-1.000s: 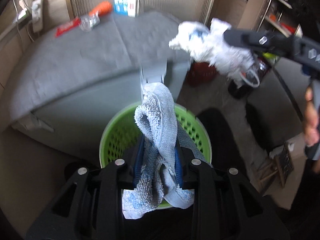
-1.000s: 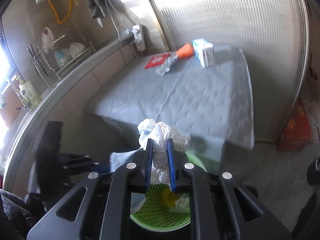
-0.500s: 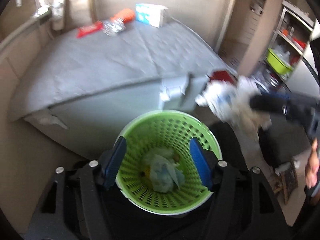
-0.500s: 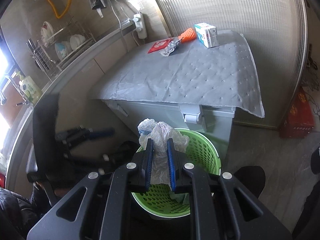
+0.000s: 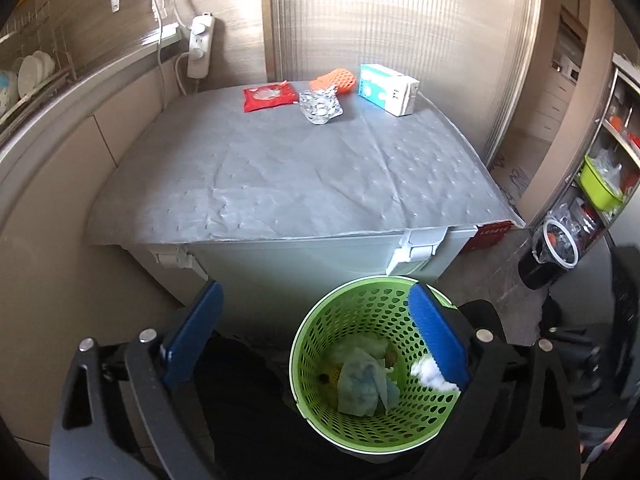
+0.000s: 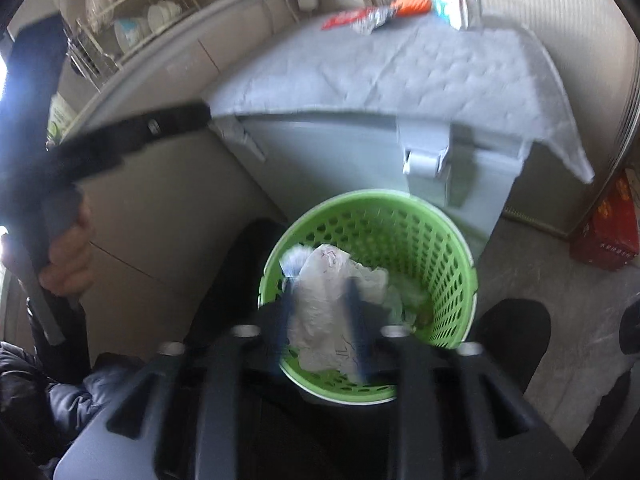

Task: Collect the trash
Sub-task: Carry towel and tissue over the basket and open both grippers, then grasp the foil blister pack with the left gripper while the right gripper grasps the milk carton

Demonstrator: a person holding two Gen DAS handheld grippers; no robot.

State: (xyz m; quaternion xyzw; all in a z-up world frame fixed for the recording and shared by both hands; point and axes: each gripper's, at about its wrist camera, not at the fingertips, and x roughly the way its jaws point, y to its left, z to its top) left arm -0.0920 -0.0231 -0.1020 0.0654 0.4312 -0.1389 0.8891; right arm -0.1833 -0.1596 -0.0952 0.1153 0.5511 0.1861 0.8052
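Observation:
My left gripper (image 5: 313, 288) hangs above the green mesh basket (image 5: 304, 344), its jaws still opening and nothing between the blue pads (image 5: 192, 344). A blue-grey rag (image 5: 362, 384) lies at the basket's bottom. My right gripper (image 6: 320, 286) is over the basket (image 6: 460, 248), tilted steeply down. Its jaws are opening, and the crumpled clear plastic bag (image 6: 328, 300) sits loose between them, blurred. On the grey-covered box (image 5: 288, 184) behind lie a red packet (image 5: 270, 96), a foil wrapper (image 5: 320, 106), an orange mesh piece (image 5: 336, 80) and a white-teal carton (image 5: 388, 88).
A person's hand (image 6: 64, 256) holds the left gripper at the left edge. A black lined pot (image 5: 554, 248) and a shelf with a green bowl (image 5: 600, 184) stand to the right. A red box (image 6: 608, 224) sits on the floor, a power strip (image 5: 198, 46) on the wall.
My left gripper opened, dropped the rag into the basket and drew up and back. My right gripper came down over the basket with the plastic bag, and its jaws spread apart.

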